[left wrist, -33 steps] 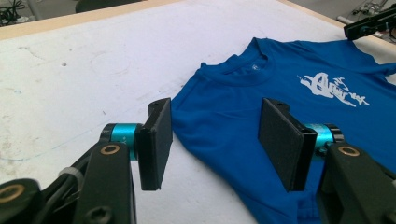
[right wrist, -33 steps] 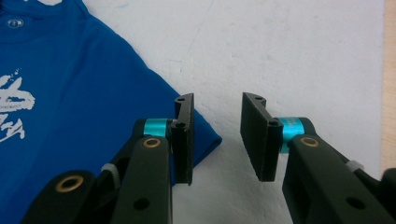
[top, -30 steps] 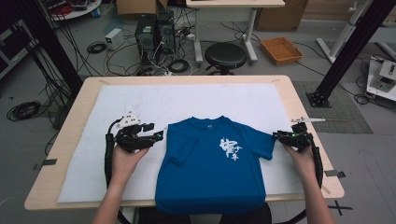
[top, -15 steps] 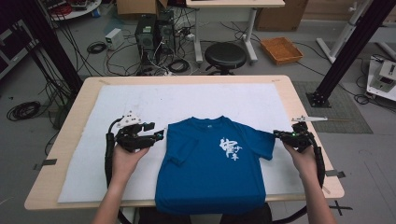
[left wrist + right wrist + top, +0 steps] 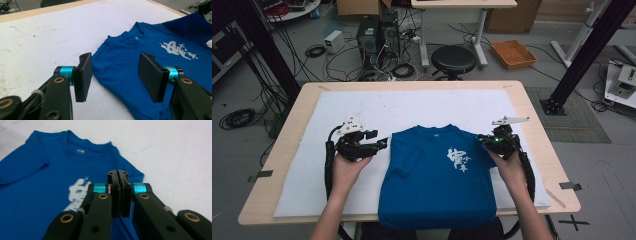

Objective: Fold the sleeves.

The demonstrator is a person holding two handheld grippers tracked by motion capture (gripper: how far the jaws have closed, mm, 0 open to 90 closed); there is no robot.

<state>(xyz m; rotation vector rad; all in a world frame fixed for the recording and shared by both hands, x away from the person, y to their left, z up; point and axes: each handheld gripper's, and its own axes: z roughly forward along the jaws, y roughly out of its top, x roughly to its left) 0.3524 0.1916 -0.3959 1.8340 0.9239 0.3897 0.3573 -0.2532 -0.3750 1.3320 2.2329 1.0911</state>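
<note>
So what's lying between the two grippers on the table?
The blue shirt spreads flat between the left gripper and the right gripper, as the high view shows.

I see a blue T-shirt (image 5: pixel 437 180) lying face up on the table, collar pointing away from me, hem at the near edge. It carries a white print on its chest, and its left sleeve is folded in over the body.

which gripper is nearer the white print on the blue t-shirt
Right. The right gripper sits at the t-shirt's sleeve edge, just beside the white print; the left gripper hovers past the opposite shoulder.
</note>
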